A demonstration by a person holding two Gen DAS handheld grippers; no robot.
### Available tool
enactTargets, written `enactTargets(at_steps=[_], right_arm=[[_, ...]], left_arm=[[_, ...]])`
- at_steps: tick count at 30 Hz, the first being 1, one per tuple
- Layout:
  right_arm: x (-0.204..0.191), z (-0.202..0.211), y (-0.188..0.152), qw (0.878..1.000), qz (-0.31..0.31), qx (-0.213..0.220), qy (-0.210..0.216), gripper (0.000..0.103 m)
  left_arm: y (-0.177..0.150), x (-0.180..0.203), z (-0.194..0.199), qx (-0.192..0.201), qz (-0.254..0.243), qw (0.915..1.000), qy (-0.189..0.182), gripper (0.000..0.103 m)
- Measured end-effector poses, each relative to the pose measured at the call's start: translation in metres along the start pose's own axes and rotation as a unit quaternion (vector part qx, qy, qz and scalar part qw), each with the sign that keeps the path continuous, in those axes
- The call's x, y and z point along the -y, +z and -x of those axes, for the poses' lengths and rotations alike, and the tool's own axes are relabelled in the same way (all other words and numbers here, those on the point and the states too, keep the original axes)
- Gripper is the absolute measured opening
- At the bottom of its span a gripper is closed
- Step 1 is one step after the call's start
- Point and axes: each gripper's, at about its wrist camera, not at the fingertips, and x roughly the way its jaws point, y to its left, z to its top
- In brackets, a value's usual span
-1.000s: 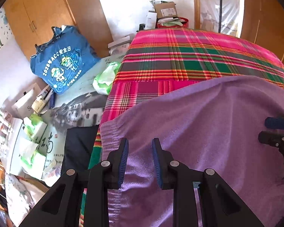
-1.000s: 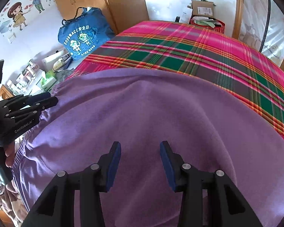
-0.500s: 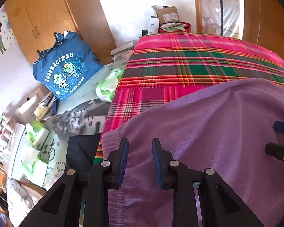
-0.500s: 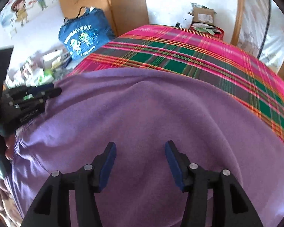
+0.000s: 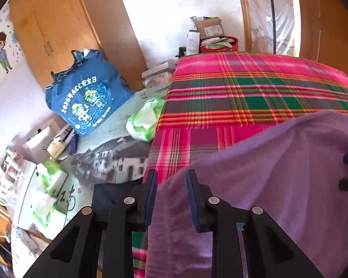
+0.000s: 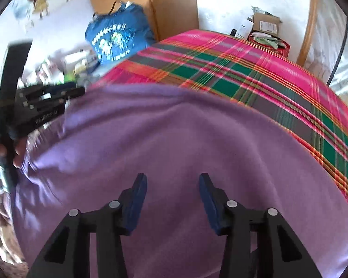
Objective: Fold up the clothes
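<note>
Currently the purple garment lies spread over the near part of the plaid bed cover, its long axis running left to right across the bed; the far half of the cover is bare.

Left side: the left gripper sits at the garment's left edge, which passes between its narrowly parted jaws; whether the pads actually press the cloth cannot be told from the left wrist view; beyond it, off the bed, stand a blue bag and a green packet.

Right side: the right gripper hovers over the middle-right of the garment, angled downward; its jaws are spread but closing; cloth lies under and between them, with no pinch visible yet.

Judgement: the fold turns on the near hem; the cloth extends away from both pairs of jaws toward the far side, so each hand needs an edge before lifting; the left is nearer one.
</note>
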Motion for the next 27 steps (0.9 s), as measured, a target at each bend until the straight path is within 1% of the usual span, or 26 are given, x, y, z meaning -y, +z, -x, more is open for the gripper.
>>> enactTargets(at_steps=[2, 5, 7, 10, 12, 16, 18, 22, 25, 27], right_arm=[[0.007, 0.006, 0.008, 1.0, -0.003, 0.019, -0.002, 0.048], [0.018, 0.015, 0.023, 0.999, -0.003, 0.047, -0.01, 0.048], [0.028, 0.013, 0.036, 0.998, -0.004, 0.051, -0.023, 0.048], [0.038, 0.003, 0.049, 0.998, 0.001, 0.048, -0.038, 0.048], [0.042, -0.006, 0.057, 0.998, 0.01, 0.043, -0.044, 0.048], [0.042, -0.02, 0.065, 0.998, 0.044, 0.034, -0.043, 0.048], [0.044, -0.025, 0.067, 0.997, 0.053, 0.031, -0.037, 0.048], [0.049, -0.033, 0.069, 0.998, 0.055, 0.022, -0.03, 0.048], [0.049, -0.039, 0.069, 0.998, 0.059, 0.015, -0.034, 0.048], [0.048, -0.042, 0.069, 0.998, 0.061, 0.011, -0.028, 0.048]], left_arm=[[0.004, 0.001, -0.002, 0.003, -0.012, 0.9999, -0.004, 0.026], [0.01, 0.005, -0.008, -0.005, -0.035, 0.999, -0.026, 0.026], [0.013, 0.008, -0.013, -0.012, -0.047, 0.9982, -0.034, 0.026], [0.018, 0.011, -0.02, -0.02, -0.065, 0.9969, -0.039, 0.026], [0.02, 0.014, -0.024, -0.02, -0.087, 0.9955, -0.033, 0.026], [0.023, 0.019, -0.029, -0.027, -0.123, 0.9912, -0.042, 0.027], [0.024, 0.019, -0.032, -0.033, -0.126, 0.9901, -0.052, 0.026], [0.029, 0.016, -0.039, -0.042, -0.116, 0.9896, -0.075, 0.027], [0.031, 0.016, -0.044, -0.044, -0.121, 0.9879, -0.087, 0.027], [0.032, 0.014, -0.045, -0.051, -0.12, 0.9856, -0.108, 0.027]])
